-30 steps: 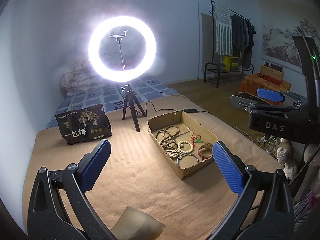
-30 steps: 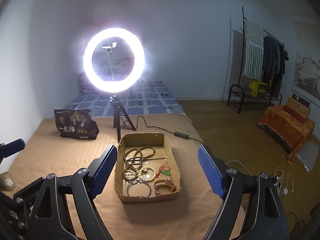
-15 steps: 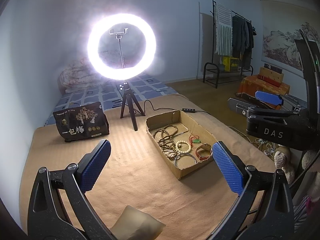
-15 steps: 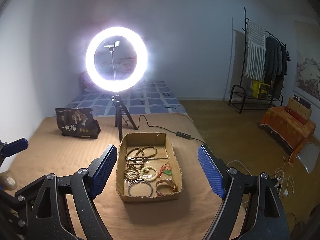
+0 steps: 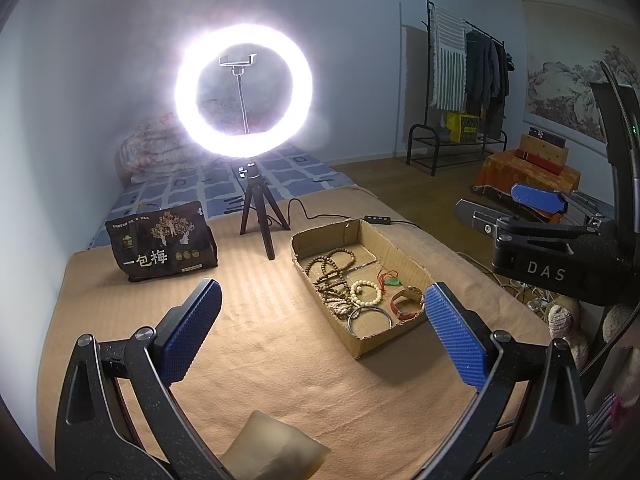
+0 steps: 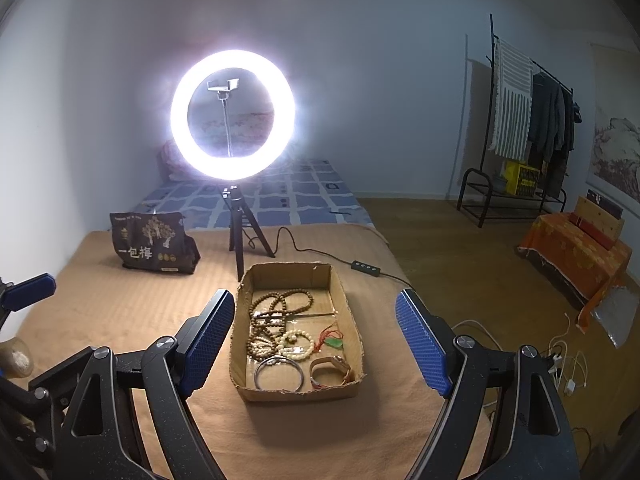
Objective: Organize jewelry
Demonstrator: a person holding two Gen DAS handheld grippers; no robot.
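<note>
A shallow cardboard tray (image 6: 345, 292) (image 5: 404, 256) lies on the tan cloth. It holds brown bead strands (image 6: 276, 312) (image 5: 330, 268), a cream bead bracelet (image 6: 297, 343) (image 5: 366, 292), a silver bangle (image 6: 279, 373) (image 5: 369, 317), a red-cord green pendant (image 6: 334, 341) (image 5: 391, 280) and a leather-strap watch (image 6: 332, 369) (image 5: 407, 304). My right gripper (image 6: 314, 344) is open and empty, hovering above the tray's near end. My left gripper (image 5: 324, 330) is open and empty, to the left of the tray. The right gripper's body (image 5: 552, 248) shows in the left wrist view.
A lit ring light on a tripod (image 6: 232, 120) (image 5: 244, 92) stands behind the tray, its cable and switch (image 6: 365, 267) trailing right. A dark snack bag (image 6: 154, 242) (image 5: 160, 240) stands at back left. A small cushion (image 5: 276, 448) lies at the near edge. The table ends close right of the tray.
Both views shifted slightly; the tray sits a little lower and nearer in both views. Both grippers stayed open and empty.
</note>
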